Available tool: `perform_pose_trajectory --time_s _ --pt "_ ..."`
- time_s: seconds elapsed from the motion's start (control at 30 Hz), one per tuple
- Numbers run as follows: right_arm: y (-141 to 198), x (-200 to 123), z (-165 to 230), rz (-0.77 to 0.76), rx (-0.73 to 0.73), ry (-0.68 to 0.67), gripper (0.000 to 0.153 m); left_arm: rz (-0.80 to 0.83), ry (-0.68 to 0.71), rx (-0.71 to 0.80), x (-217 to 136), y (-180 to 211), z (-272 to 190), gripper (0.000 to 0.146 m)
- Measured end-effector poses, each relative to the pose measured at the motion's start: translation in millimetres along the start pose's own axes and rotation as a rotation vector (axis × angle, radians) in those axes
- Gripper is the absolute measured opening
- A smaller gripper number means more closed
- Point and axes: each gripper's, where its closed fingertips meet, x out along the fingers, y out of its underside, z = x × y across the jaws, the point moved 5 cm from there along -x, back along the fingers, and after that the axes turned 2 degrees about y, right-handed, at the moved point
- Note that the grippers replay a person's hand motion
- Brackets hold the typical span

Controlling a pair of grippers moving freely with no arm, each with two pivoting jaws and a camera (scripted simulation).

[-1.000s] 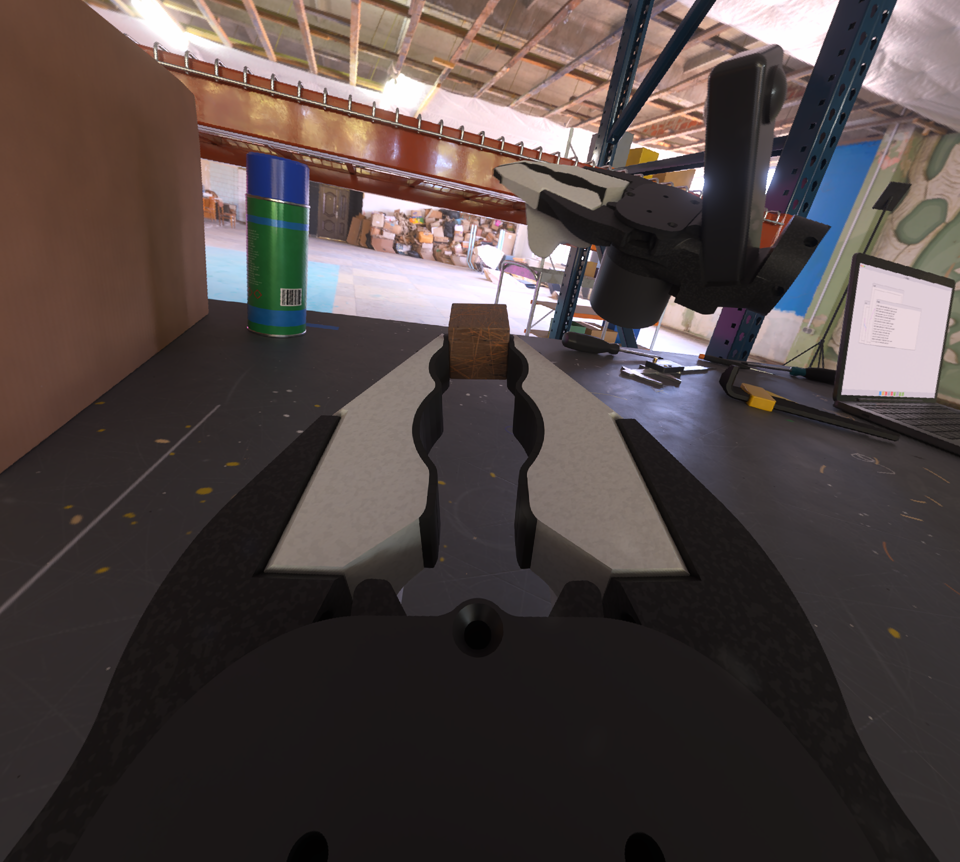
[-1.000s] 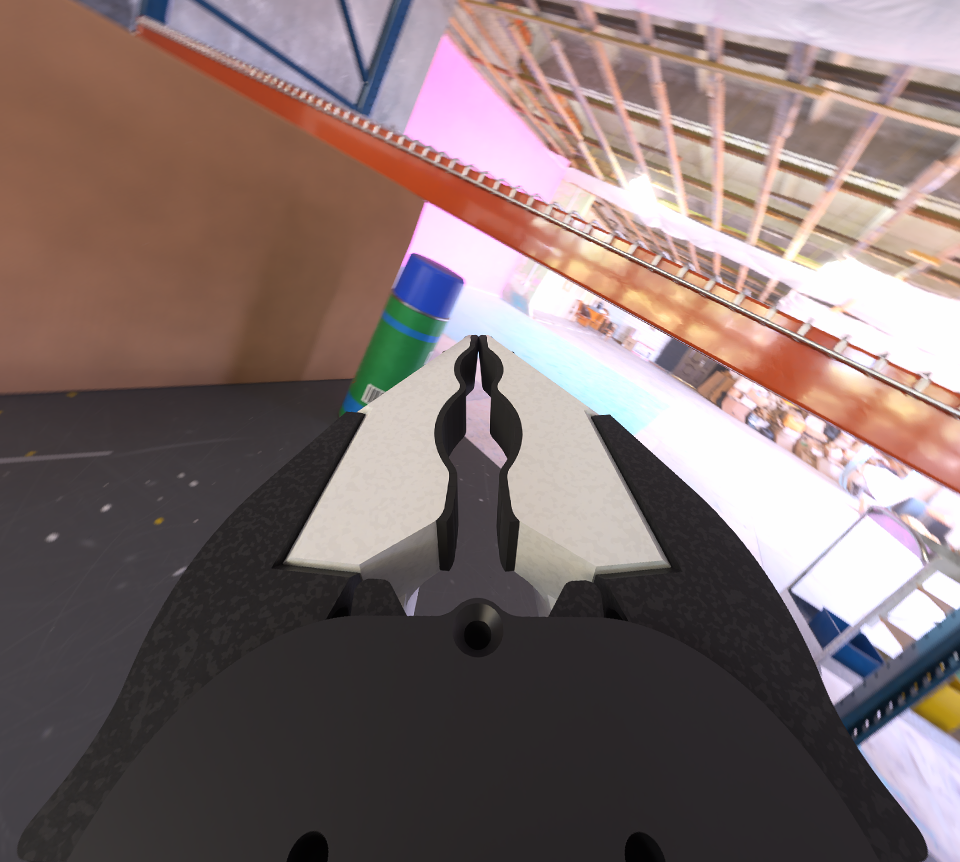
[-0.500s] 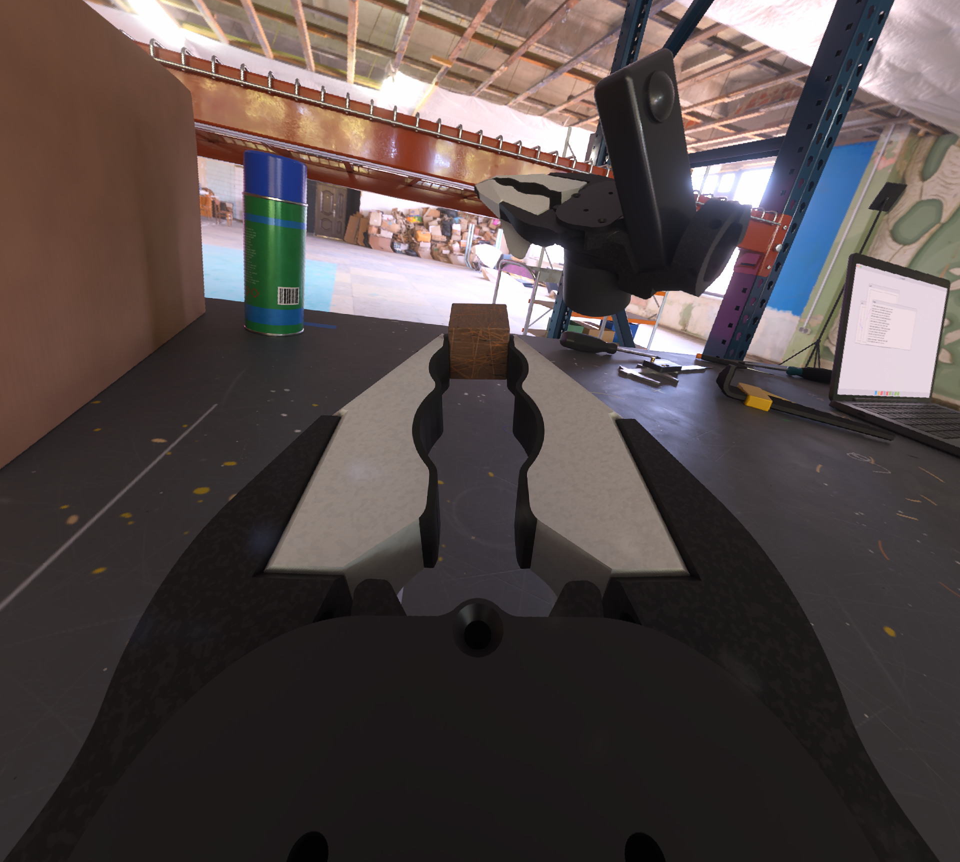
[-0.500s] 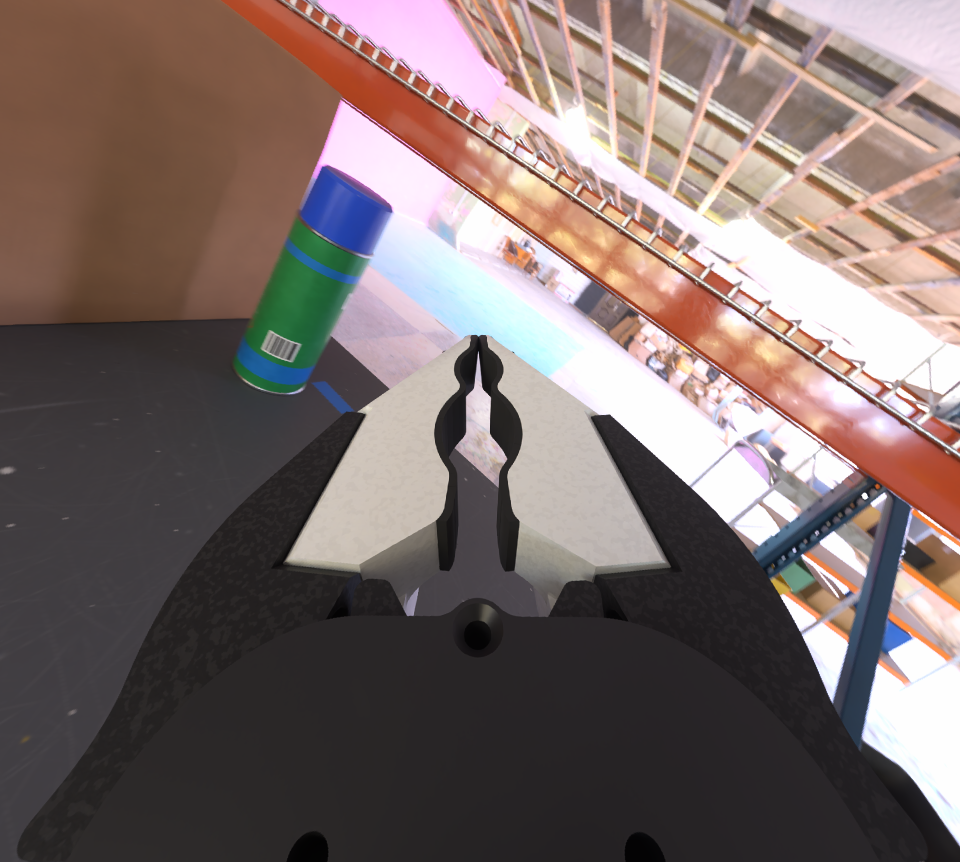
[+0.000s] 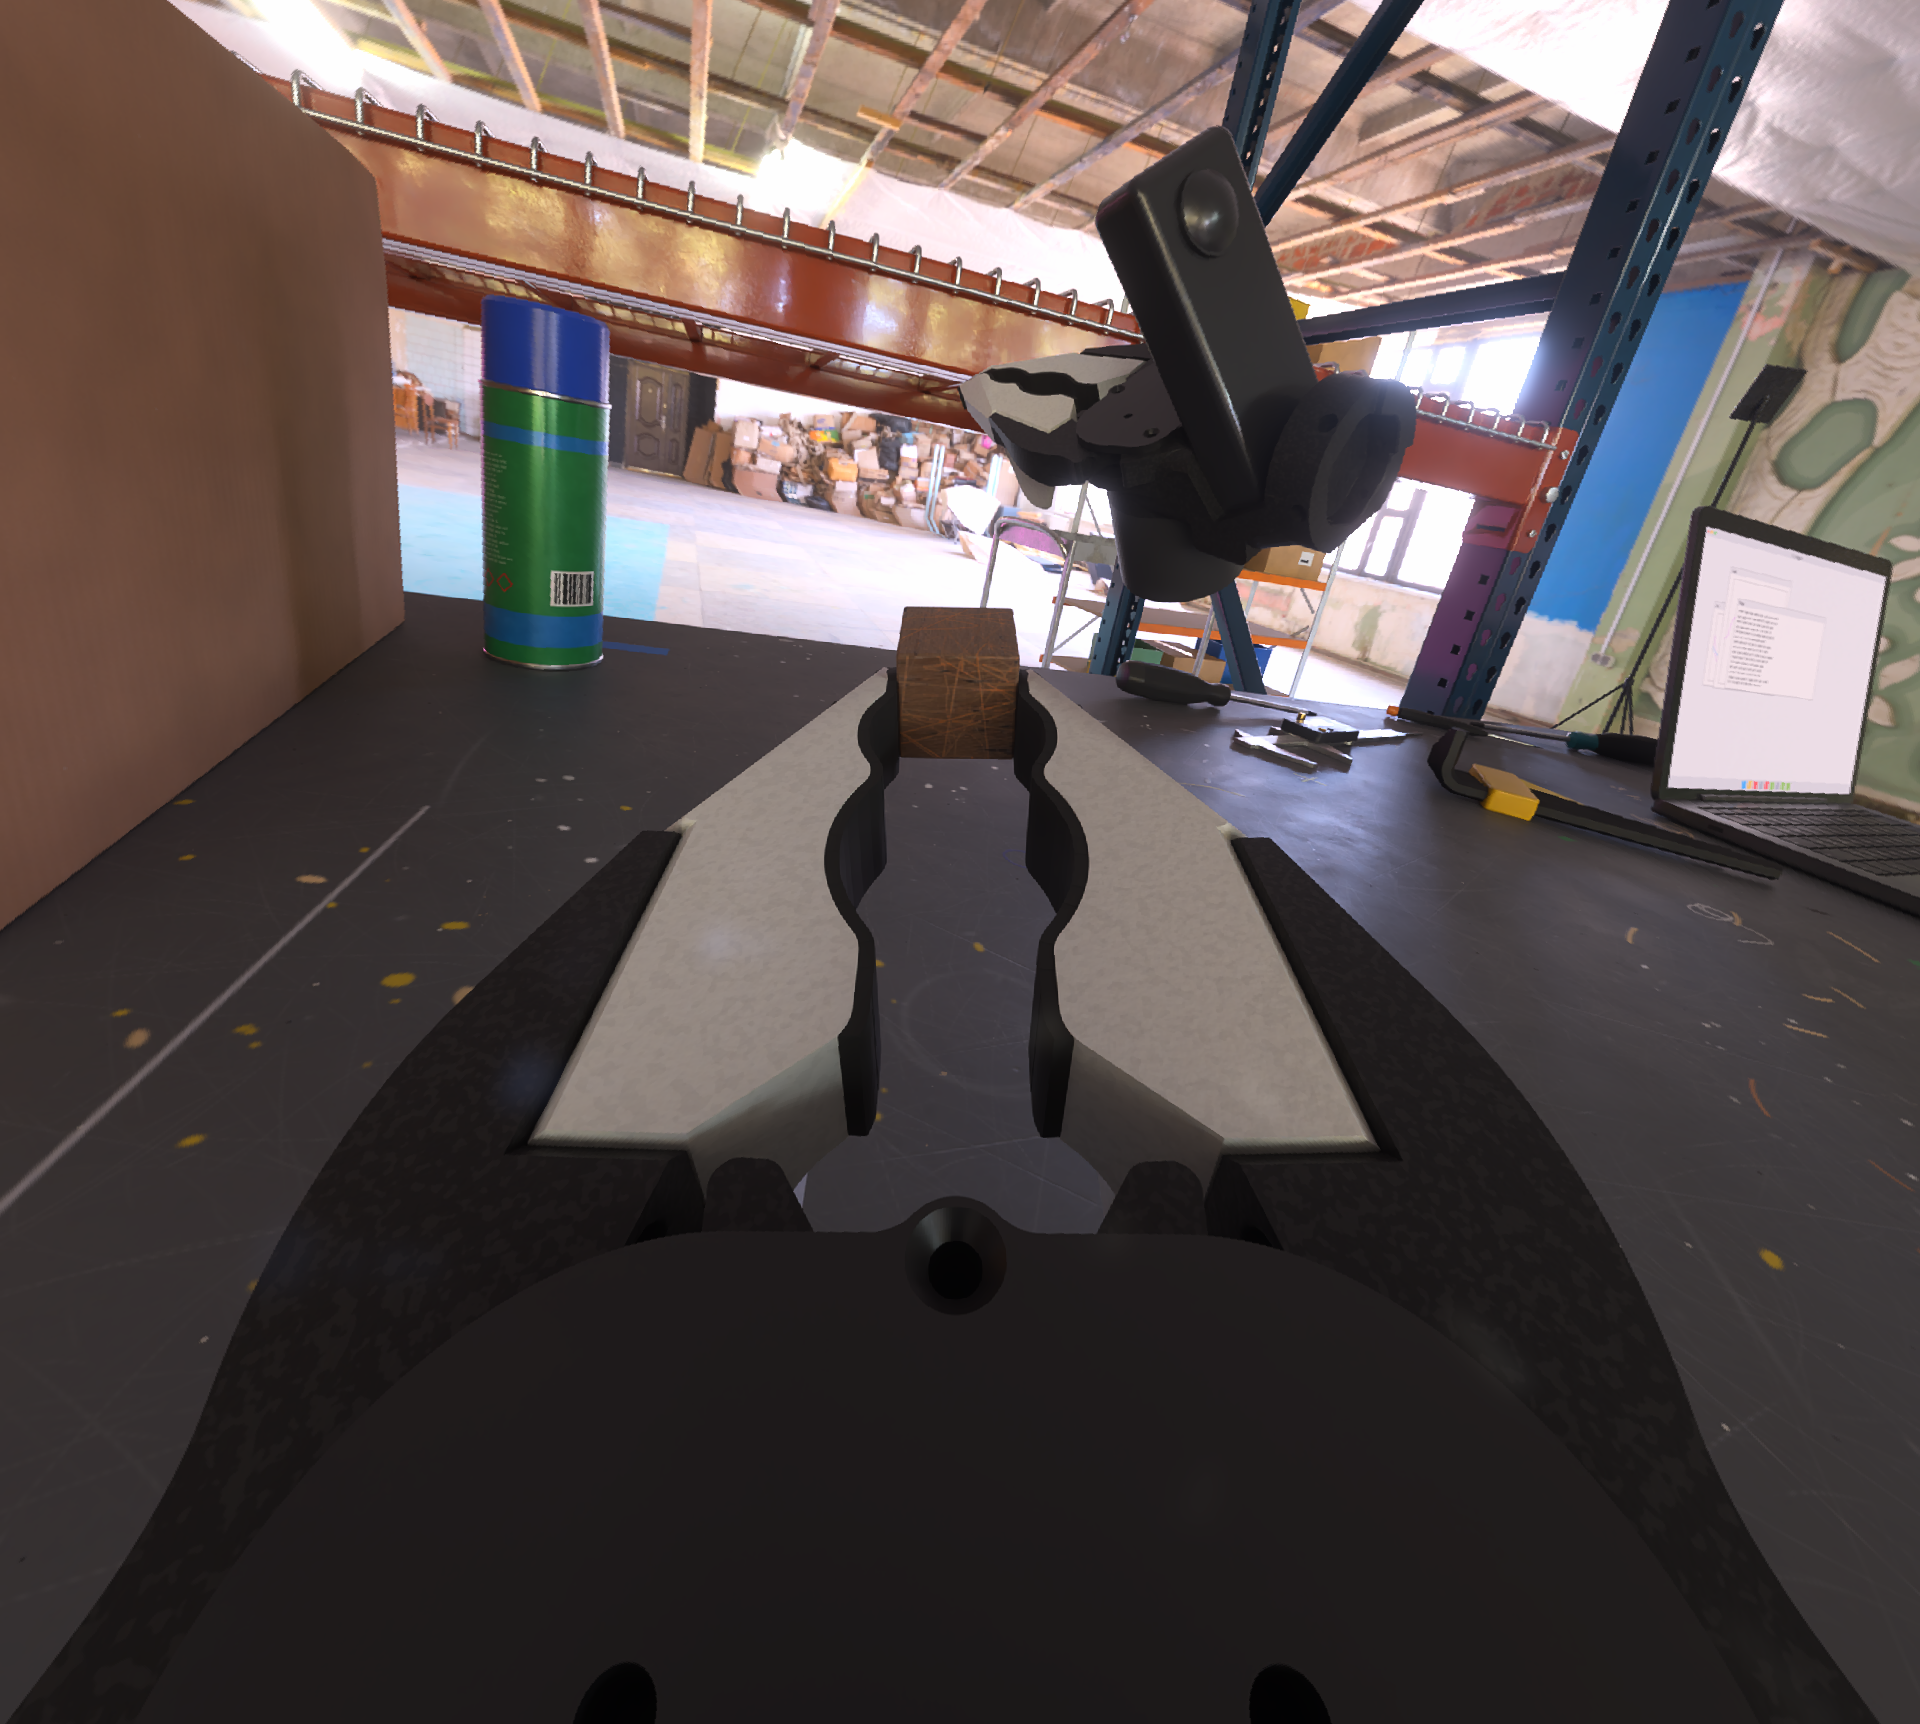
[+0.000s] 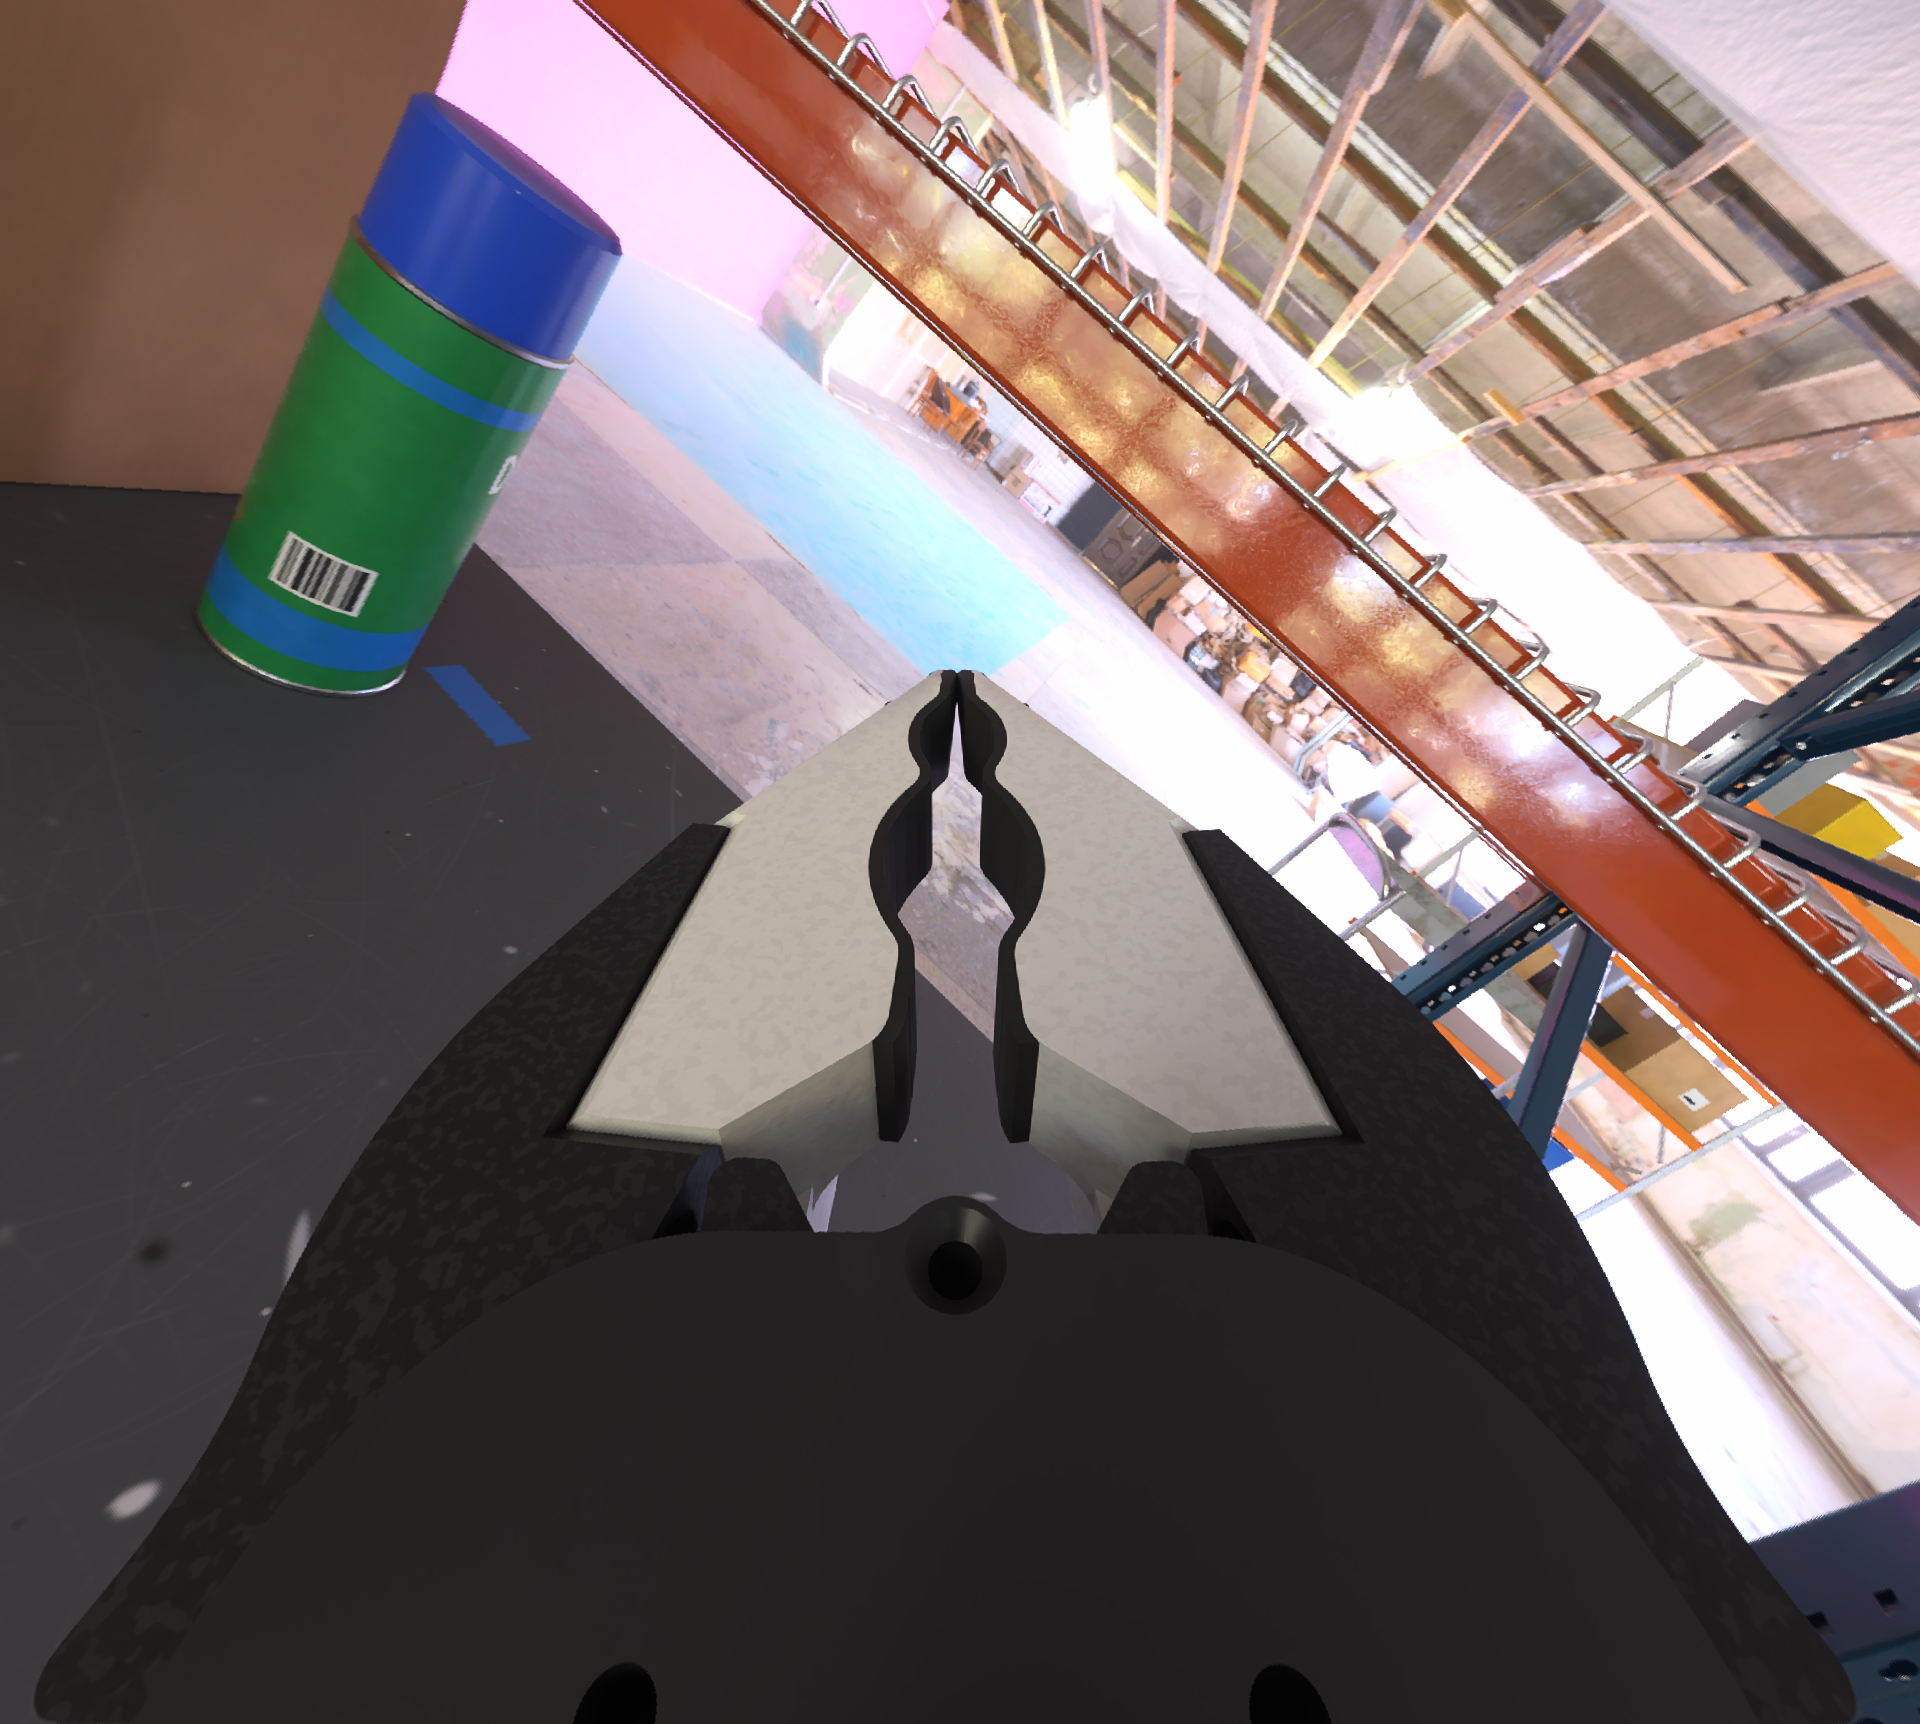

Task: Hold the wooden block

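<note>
A small brown wooden block sits between the tips of my left gripper, which is shut on it and holds it just above the dark table. My right gripper is shut and empty, its tips touching. In the left wrist view the right gripper hangs in the air beyond and above the block, tilted, tips pointing left. The block does not show in the right wrist view.
A green and blue spray can stands at the back left, also in the right wrist view. A tall brown board stands at the left. A laptop, a screwdriver and other tools lie at the right.
The right gripper has rolled and swung left, closer above the block; the can has grown larger in its view. My left gripper still holds the block in the same place.
</note>
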Motion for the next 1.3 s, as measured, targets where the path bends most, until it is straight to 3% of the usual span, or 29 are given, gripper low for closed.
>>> perform_pose_trajectory --time_s 0.23,0.53,0.8,0.97,1.3 --pt "4 9 -3 0.010 -0.088 0.034 0.000 0.002 0.003 -0.001 0 0 0 0.021" --pt "10 -5 12 -0.087 -0.375 0.117 0.000 0.001 0.003 -0.001 0 0 0 0.021" --pt "8 -14 14 -0.110 -0.402 0.114 0.000 0.002 0.004 -0.002 0 0 0 0.021" --pt "-17 -30 30 -0.239 -0.398 0.059 0.000 0.002 0.004 -0.002 0 0 0 0.021" --pt "-92 -53 92 -0.511 -0.576 -0.129 0.003 0.000 0.005 -0.004 0 0 0 0.021"
